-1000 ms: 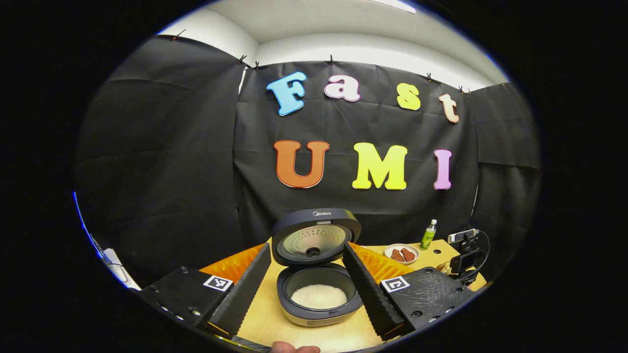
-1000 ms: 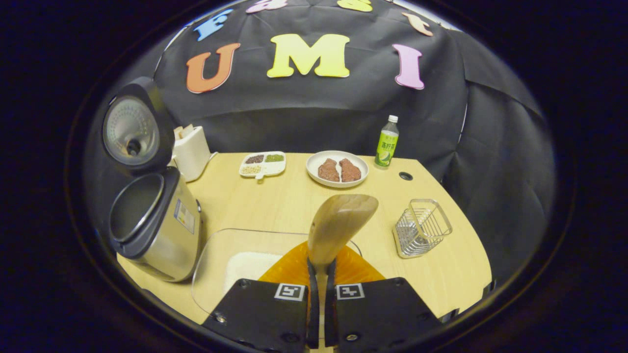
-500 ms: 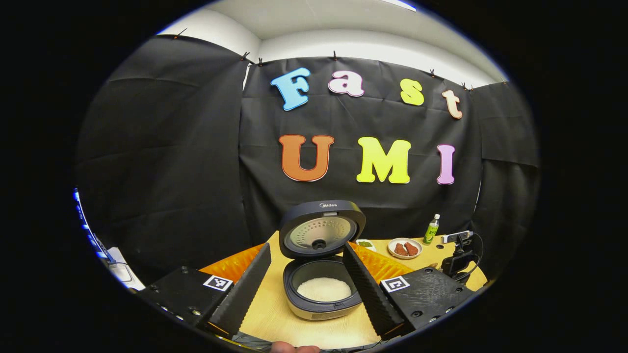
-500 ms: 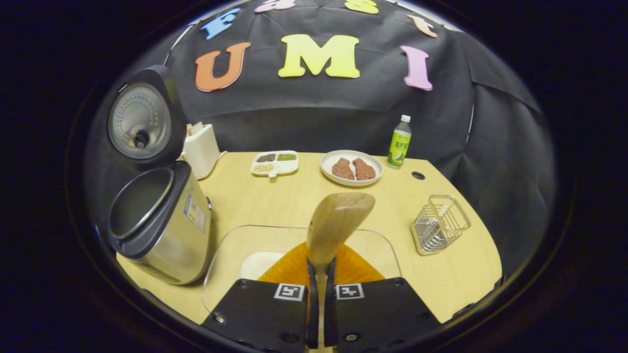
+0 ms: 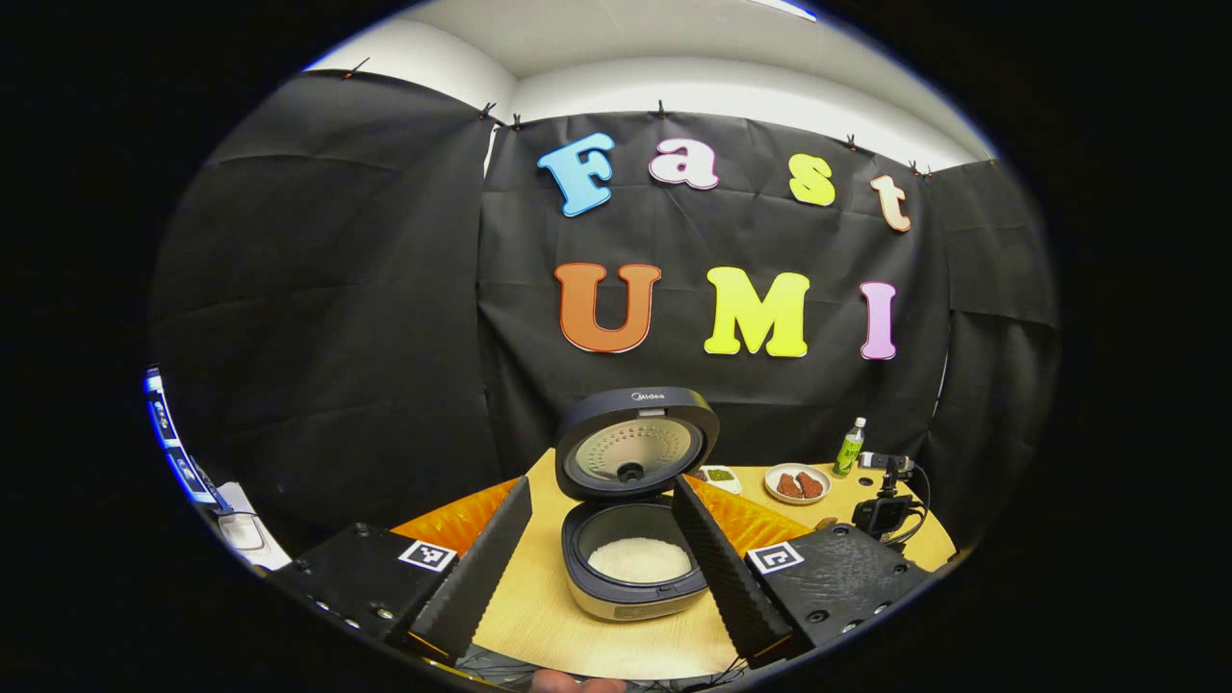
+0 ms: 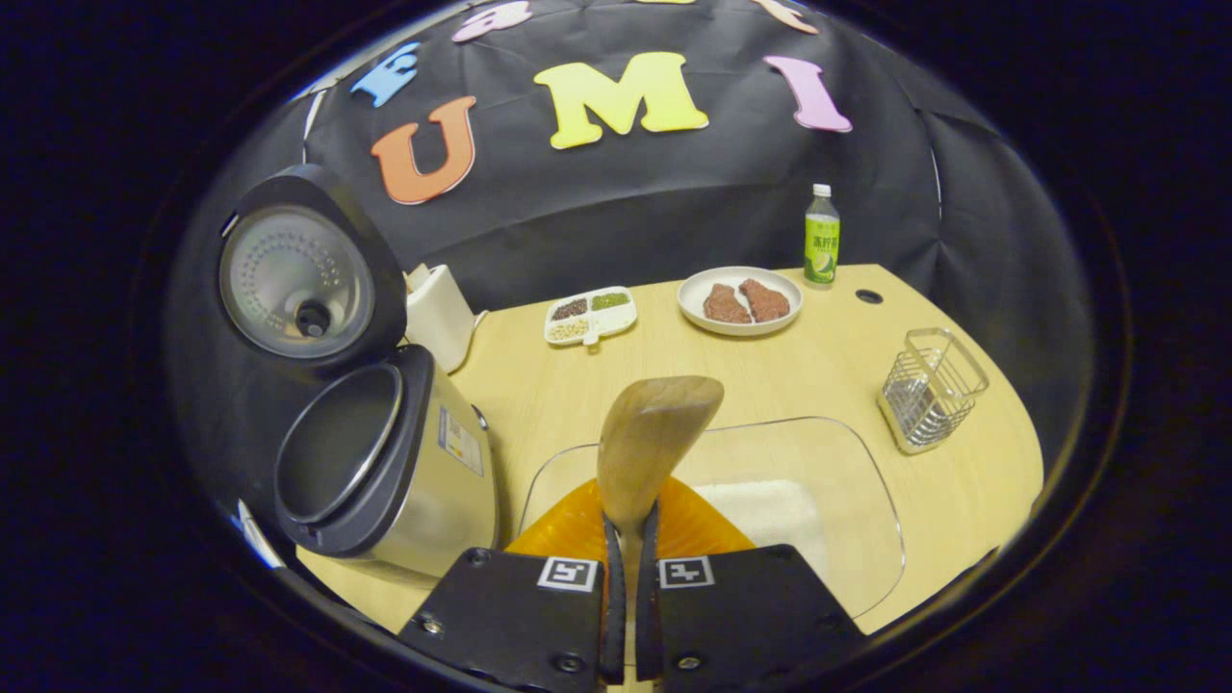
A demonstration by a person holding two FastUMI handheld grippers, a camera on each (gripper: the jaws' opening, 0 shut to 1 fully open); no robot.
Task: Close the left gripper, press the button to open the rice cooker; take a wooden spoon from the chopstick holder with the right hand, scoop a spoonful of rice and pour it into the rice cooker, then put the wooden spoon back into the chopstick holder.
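Note:
The rice cooker (image 5: 635, 587) stands open on the wooden table, lid (image 5: 637, 445) up, with white rice (image 5: 640, 559) in its pot. My left gripper (image 5: 602, 491) hovers in front of it, open and empty, one finger on either side of the cooker in the left gripper view. My right gripper (image 6: 626, 525) is shut on the handle of the wooden spoon (image 6: 654, 438), whose bowl points up and away over the glass tray (image 6: 847, 481) of rice (image 6: 760, 505). The cooker (image 6: 385, 481) is close on its left. The wire chopstick holder (image 6: 932, 388) stands at the right.
At the back of the table are a plate of meat (image 6: 739, 300), a green bottle (image 6: 820, 236), a divided dish of grains (image 6: 589, 315) and a white box (image 6: 438, 313) behind the cooker. A black device with cables (image 5: 881, 510) sits at the table's right end.
The right gripper view has swung left with the spoon: the cooker is nearer and the holder has slid right. The left gripper has drawn back a little from the cooker.

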